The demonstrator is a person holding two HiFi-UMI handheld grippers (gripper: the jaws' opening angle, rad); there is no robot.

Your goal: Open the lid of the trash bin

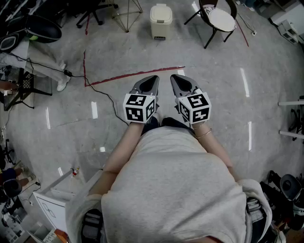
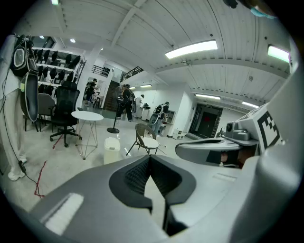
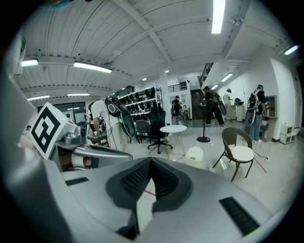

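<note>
Light grey T-shirt (image 1: 175, 190) on the person wearing the camera fills the bottom of the head view, with both bare forearms reaching forward from it. Each hand holds a grey two-jaw gripper with a black-and-white marker cube on top, and the pair sit side by side, close together, over the speckled grey concrete floor (image 1: 228, 109).

The left gripper (image 1: 153, 79) has its jaws pressed together at the tips with nothing between them; you only see floor through the little gap behind the ribbed pads. Same deal for the right gripper (image 1: 175, 78): tips meeting, nothing held.

The cream plastic trash bin (image 1: 161, 21) stands on the floor straight ahead, well apart from both grippers and past a thin red tape line (image 1: 137, 73). Its lid (image 1: 161, 10) is down flat on the bin. Neither gripper is touching it.

Just to the right of the bin is a dark wicker chair with a round white seat (image 1: 219, 19). To the bin's left, the left gripper view shows a round white table on wire legs (image 2: 87, 116) and a black office chair (image 2: 65, 107) beyond it. A few people are standing far back in the room, too small to make out.
</note>
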